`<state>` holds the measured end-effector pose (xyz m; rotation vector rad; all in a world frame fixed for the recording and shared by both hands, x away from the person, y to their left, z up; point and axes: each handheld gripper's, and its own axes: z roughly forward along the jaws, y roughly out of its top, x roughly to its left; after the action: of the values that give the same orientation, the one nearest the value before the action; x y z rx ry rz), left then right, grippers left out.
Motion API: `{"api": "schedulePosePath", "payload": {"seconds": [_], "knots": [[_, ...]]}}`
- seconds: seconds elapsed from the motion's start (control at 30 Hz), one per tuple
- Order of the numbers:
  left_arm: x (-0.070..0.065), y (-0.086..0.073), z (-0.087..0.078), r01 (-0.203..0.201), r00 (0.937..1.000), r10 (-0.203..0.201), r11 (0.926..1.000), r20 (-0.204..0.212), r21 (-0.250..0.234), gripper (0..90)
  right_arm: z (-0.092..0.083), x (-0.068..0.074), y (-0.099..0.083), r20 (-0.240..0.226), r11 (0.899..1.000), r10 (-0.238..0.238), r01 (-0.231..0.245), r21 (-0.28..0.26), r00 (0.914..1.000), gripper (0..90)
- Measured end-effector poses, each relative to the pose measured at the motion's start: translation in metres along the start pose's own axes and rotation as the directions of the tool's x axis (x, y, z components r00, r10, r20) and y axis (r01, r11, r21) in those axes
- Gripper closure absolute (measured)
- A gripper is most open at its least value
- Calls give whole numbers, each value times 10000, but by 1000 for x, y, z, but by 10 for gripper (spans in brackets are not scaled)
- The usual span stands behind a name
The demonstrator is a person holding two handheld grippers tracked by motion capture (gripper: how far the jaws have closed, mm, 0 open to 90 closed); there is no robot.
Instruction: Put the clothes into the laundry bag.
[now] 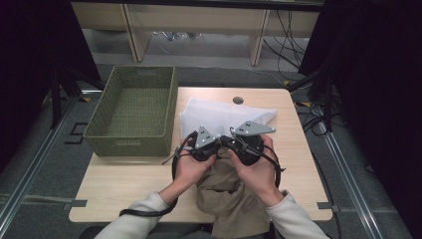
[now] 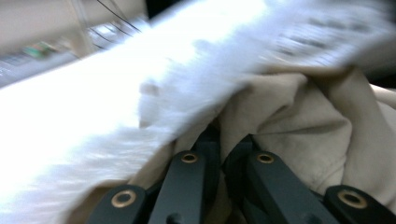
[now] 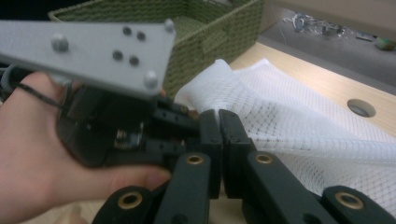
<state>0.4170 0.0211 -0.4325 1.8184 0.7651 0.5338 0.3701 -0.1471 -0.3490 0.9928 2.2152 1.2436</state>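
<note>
Left gripper (image 1: 215,145) pinches the crumpled beige cloth garment (image 2: 299,121); right gripper (image 3: 218,122), jaws together, nips the white mesh laundry bag (image 3: 299,116), presumably for stuffing.

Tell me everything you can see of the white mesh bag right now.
The white mesh bag is a fine net fabric, lying flat and slightly rumpled on the table right of the green basket. Its near edge meets the beige garment, where both grippers work. The left gripper has its jaws shut on beige cloth beside the mesh edge.

One green woven basket (image 1: 132,112), one white mesh bag (image 1: 219,117), one beige garment (image 1: 229,191), two grippers.
</note>
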Motion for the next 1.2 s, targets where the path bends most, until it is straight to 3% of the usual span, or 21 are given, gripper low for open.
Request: {"api": "schedulePosePath", "payload": {"seconds": [0.1,0.2,0.27,0.3,0.33,0.4,0.47,0.5,0.53,0.57,0.67,0.73,0.9,0.97,1.07,1.1,1.2], "knots": [[4,5,-8,-272,9989,265,9995,-392,-172,872,-4,0,2,-6,9999,-38,38,-131,10000,900],[8,1,-5,-287,9989,287,9996,-378,6,869,-1,-1,1,-25,9999,-56,56,-138,10000,900],[10,-5,1,-360,9988,367,9991,-324,224,862,3,-3,-2,92,9998,73,-74,158,9999,900],[11,-11,7,-560,9983,569,9964,-125,642,849,7,-3,-5,20,9986,287,-288,446,9996,900],[11,-15,10,-449,9990,453,9961,-37,764,831,12,-8,-9,-12,9981,1,0,621,10000,900],[12,-23,17,-664,9975,626,9899,341,1253,784,18,-11,-16,53,9946,190,-195,1021,9998,900],[13,-26,17,-587,9969,512,9894,598,1325,723,21,-16,-19,113,9933,219,-230,1130,9997,900],[13,-26,15,-584,9963,488,9883,704,1411,679,22,-18,-19,125,9944,24,-37,1061,9999,900],[13,-26,12,-566,9960,466,9893,765,1342,638,21,-17,-18,205,9928,398,-418,1122,9990,900],[15,-25,8,-611,9953,498,9883,827,1397,590,20,-19,-17,167,9938,288,-305,1074,9994,900],[14,-23,-6,-244,9949,114,9912,998,1300,471,18,-18,-16,289,9936,362,-391,1056,9989,900],[12,-22,-19,-261,9950,136,9916,990,1264,400,18,-19,-16,260,9947,224,-249,998,9994,900],[11,-24,-56,84,9937,-199,9946,1107,1032,339,15,-21,-14,487,9950,307,-352,935,9983,900],[7,-25,-66,-92,9917,-37,9950,1286,998,329,15,-22,-14,491,9953,210,-256,936,9986,900],[-3,-29,-72,-364,9822,137,9923,1872,1181,301,15,-22,-14,472,9953,170,-214,945,9987,900],[-9,-32,-71,-423,9781,129,9896,2077,1374,290,15,-22,-13,484,9952,173,-219,953,9987,900],[-20,-40,-63,-1108,9719,692,9778,2249,1779,235,16,-21,-14,473,9952,204,-249,951,9987,900]]}}
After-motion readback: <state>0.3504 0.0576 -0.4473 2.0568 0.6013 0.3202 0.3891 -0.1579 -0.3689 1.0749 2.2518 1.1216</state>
